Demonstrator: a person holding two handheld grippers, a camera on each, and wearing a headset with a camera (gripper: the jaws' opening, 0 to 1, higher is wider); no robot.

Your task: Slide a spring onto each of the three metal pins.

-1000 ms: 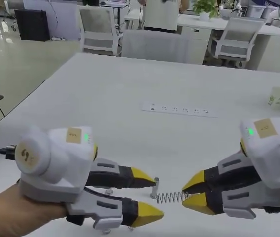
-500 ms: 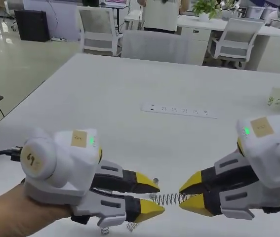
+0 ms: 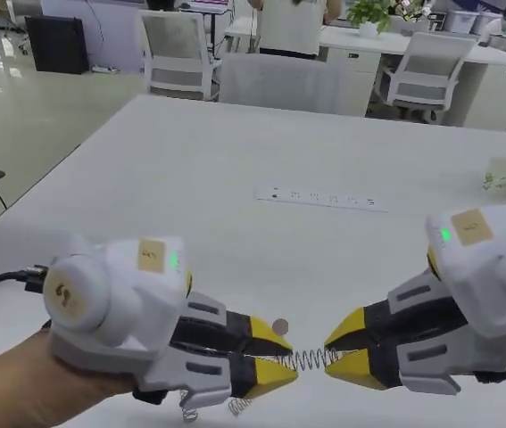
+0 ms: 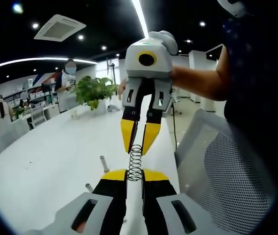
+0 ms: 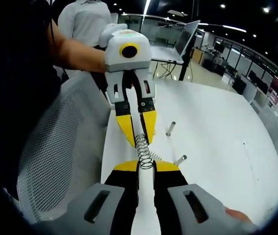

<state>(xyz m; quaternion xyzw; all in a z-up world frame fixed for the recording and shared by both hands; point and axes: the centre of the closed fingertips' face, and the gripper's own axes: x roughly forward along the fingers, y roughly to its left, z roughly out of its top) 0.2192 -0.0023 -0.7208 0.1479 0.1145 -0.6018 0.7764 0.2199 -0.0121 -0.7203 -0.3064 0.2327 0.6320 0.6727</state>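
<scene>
A thin wire spring (image 3: 310,359) hangs level just above the white table, stretched between both grippers. My left gripper (image 3: 281,359) is shut on its left end and my right gripper (image 3: 335,355) is shut on its right end. In the left gripper view the spring (image 4: 135,160) runs from my own yellow tips (image 4: 135,175) up to the right gripper (image 4: 139,141). The right gripper view shows the spring (image 5: 143,151) between my tips (image 5: 146,166) and the left gripper (image 5: 138,128). One metal pin (image 3: 279,327) stands just behind the spring. Two pins (image 5: 170,129) (image 5: 180,160) stand upright beside it.
Two loose springs (image 3: 235,407) (image 3: 188,413) lie on the table under the left gripper. A white power strip (image 3: 322,198) lies mid-table and a small cup (image 3: 501,173) stands far right. Office chairs (image 3: 178,53) line the far edge. A person's arm (image 4: 197,81) holds the right gripper.
My left gripper has moved right and up and closed on the spring's left end. The right gripper has held the spring's other end almost still.
</scene>
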